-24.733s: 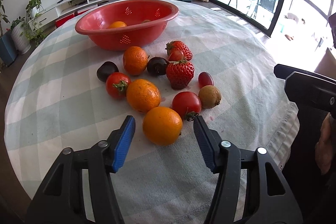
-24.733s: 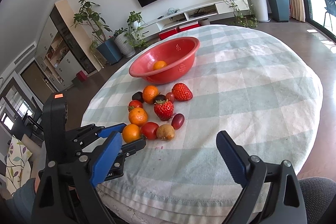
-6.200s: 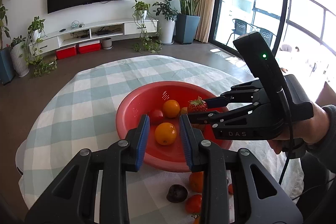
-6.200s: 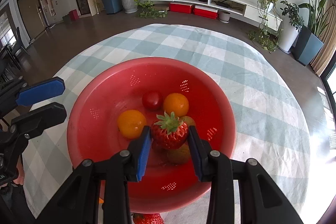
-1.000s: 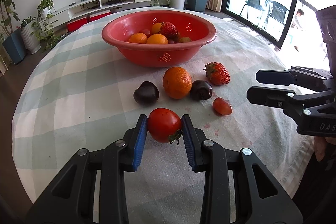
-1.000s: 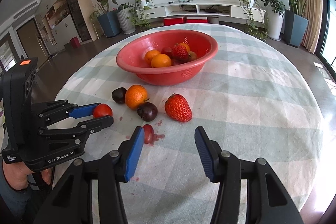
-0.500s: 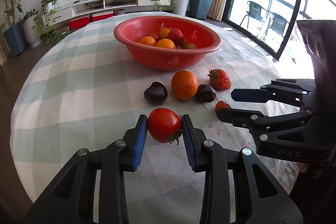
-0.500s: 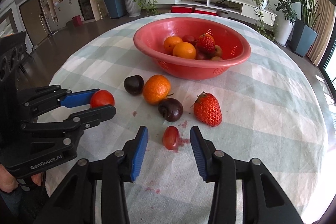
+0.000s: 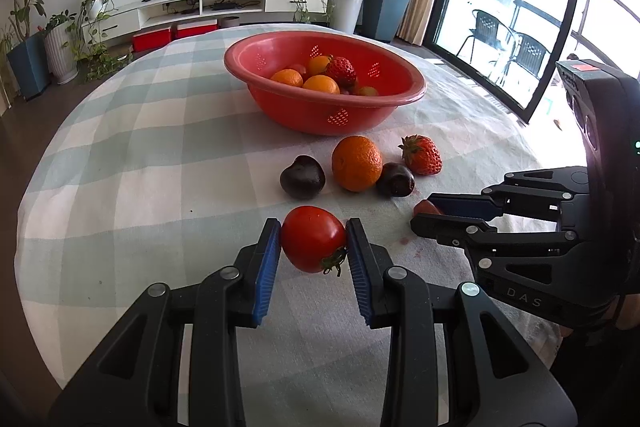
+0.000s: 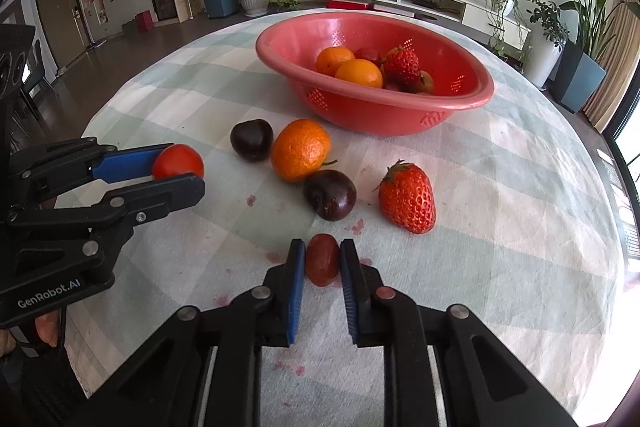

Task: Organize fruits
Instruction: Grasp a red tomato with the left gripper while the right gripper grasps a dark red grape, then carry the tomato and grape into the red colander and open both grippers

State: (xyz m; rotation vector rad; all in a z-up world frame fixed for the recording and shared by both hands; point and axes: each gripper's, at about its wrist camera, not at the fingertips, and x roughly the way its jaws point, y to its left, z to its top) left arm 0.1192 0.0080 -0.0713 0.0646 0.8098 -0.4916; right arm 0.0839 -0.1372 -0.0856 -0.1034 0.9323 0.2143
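Living room with a wall TV, potted plants and a glass door; my work surface is a round table under a checked cloth (image 9: 132, 163), stained here and there with red juice.

Left gripper (image 9: 313, 245) is clenched on a tomato (image 9: 313, 239), pads on its two flanks, stem end facing back toward my camera. I judge it is carried clear of the cloth, ready to go to the red bowl (image 9: 320, 107), though the height is hard to read through the fisheye.

Right gripper (image 10: 322, 259) has its pads tight against both sides of a small red grape (image 10: 321, 265), low on the cloth. Grasped, by my reading; whether it is lifted yet I cannot tell. It looks soft, so a light squeeze suits it, and the juice marks nearby suggest why.

Loose fruit near the bowl: an orange (image 10: 301, 150) between two dark plums (image 10: 252, 139), (image 10: 330, 195), and a strawberry (image 10: 407, 197) set a little apart.

Bowl already holds oranges (image 10: 358, 73) and a strawberry (image 10: 402, 65); smaller pieces behind them are half hidden by the rim and one another, so I can't name or count them. From the left view the grape is mostly masked by the right gripper's fingers.
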